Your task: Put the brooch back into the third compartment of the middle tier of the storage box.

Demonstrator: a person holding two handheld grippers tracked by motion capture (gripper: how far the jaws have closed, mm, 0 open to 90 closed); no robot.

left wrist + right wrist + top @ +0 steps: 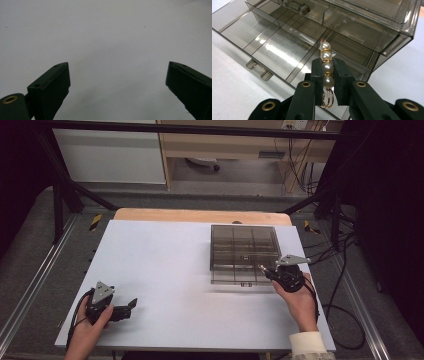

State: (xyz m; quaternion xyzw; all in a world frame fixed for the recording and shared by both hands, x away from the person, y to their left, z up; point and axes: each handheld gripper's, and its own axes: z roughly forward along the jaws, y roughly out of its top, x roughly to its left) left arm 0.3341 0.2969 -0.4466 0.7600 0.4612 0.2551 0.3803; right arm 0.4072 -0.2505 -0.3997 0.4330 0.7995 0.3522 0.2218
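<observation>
Smoked, see-through plastic forms the organiser box [244, 254] that we record on the white table [165, 270], toward the 2 o'clock part of the surface in the high view. Its lower drawer [287, 50] is pulled out toward the person and is split by thin walls into several compartments.

We find the right gripper [264, 270] at the drawer's near right corner, held in the person's right hand [297, 300], with a pale cuff at the wrist. In the right gripper view [328, 72] its jaws are drawn close and pinch a pearl hair clip [326, 66]: a row of four white pearls with gold spacers on a gold wire frame. The two lower pearls sit between the pads; the two upper pearls stand clear of the tips toward 12 o'clock, and gold loops hang out below toward 6 o'clock. The clip is above the drawer's front compartments, near the divider between two of them. We cannot tell whether it touches the plastic.

We note the left gripper [131, 306] at about 7 o'clock on the table, held in the left hand [90, 330] and well apart from the box. In the left gripper view [117, 82] its jaws are spread wide with bare white table between them, gripping nothing.
</observation>
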